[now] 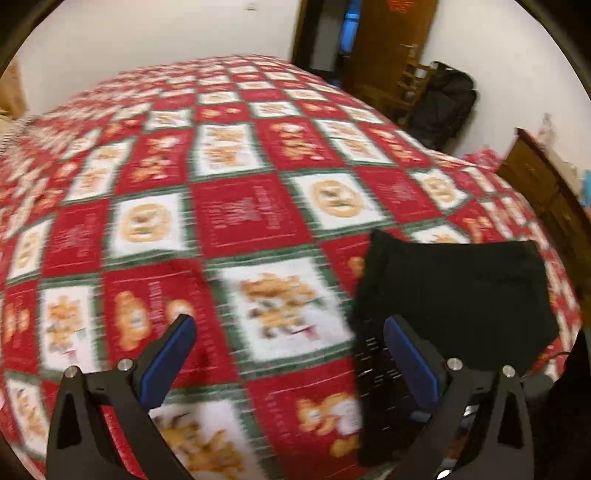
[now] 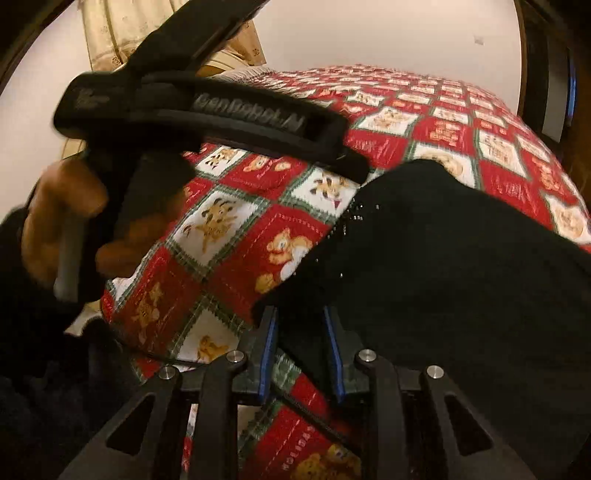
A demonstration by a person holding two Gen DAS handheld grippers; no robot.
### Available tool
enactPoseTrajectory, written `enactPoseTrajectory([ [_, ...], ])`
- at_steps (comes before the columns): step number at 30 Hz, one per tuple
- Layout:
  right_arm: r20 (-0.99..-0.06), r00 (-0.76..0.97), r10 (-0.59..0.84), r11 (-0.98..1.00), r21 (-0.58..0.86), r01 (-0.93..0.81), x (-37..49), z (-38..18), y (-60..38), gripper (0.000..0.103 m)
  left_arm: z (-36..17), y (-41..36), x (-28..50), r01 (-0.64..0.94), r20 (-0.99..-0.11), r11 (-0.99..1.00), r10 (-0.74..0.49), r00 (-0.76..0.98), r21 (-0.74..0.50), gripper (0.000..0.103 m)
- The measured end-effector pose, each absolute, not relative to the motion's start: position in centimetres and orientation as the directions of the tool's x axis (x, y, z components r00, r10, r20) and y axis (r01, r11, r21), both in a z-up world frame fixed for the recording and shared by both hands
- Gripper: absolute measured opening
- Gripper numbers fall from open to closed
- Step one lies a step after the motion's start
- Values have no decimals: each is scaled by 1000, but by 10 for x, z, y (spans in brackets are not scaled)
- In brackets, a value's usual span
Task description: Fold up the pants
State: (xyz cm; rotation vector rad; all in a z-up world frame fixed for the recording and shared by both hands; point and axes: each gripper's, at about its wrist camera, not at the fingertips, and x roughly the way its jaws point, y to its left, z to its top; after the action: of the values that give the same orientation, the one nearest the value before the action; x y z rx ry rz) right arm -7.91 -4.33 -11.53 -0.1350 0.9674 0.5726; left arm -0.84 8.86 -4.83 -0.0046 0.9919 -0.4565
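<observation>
The black pants (image 1: 458, 291) lie folded in a compact block on the red patchwork bedspread (image 1: 243, 214), at the right in the left wrist view. My left gripper (image 1: 290, 323) is wide open and empty, above the bedspread, with the pants' left edge beside its right finger. In the right wrist view the pants (image 2: 443, 266) fill the right half. My right gripper (image 2: 300, 314) is partly open with the pants' near corner between its fingers, not clamped. The left gripper's body and the hand holding it (image 2: 207, 110) show at the upper left there.
The bed fills most of both views. A wooden door (image 1: 391, 44), a dark bag (image 1: 443, 103) against the wall and a wooden cabinet (image 1: 546, 184) stand beyond the bed's far right side. A curtain (image 2: 122, 29) hangs at the far left.
</observation>
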Motion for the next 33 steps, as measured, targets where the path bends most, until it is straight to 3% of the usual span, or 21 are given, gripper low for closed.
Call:
enactPoseTrajectory([
  [6, -788, 398, 470, 833, 246, -497, -78, -116, -57, 23, -64, 46, 11, 448, -800, 818, -518, 302, -360, 102],
  [8, -782, 398, 479, 830, 256, -496, -78, -115, -59, 23, -68, 38, 16, 437, -798, 809, -537, 275, -394, 94],
  [12, -768, 391, 507, 824, 300, -480, -75, -116, -67, 18, -61, 47, 29, 393, -745, 772, -615, 260, -500, 92],
  [19, -748, 405, 525, 817, 310, -487, -83, -106, -71, 18, -40, 94, 23, 388, -743, 805, -577, 338, -449, 92],
  [23, -676, 447, 586, 798, 385, -464, -77, -67, -98, 20, -51, 98, 0, 371, -742, 802, -584, 330, -468, 92],
  [25, -665, 469, 581, 807, 401, -433, -57, -49, -115, 31, -61, 92, -7, 348, -731, 780, -617, 292, -520, 92],
  [27, -684, 492, 538, 839, 378, -393, -31, -33, -127, 65, -72, 79, -15, 335, -717, 754, -650, 252, -566, 92],
  [31, -700, 441, 561, 825, 431, -365, 32, -35, -135, 67, -73, 64, -26, 356, -723, 771, -628, 288, -528, 92],
  [33, -724, 356, 592, 803, 489, -341, 70, -56, -134, 67, -73, 64, -29, 344, -696, 743, -664, 273, -574, 92],
])
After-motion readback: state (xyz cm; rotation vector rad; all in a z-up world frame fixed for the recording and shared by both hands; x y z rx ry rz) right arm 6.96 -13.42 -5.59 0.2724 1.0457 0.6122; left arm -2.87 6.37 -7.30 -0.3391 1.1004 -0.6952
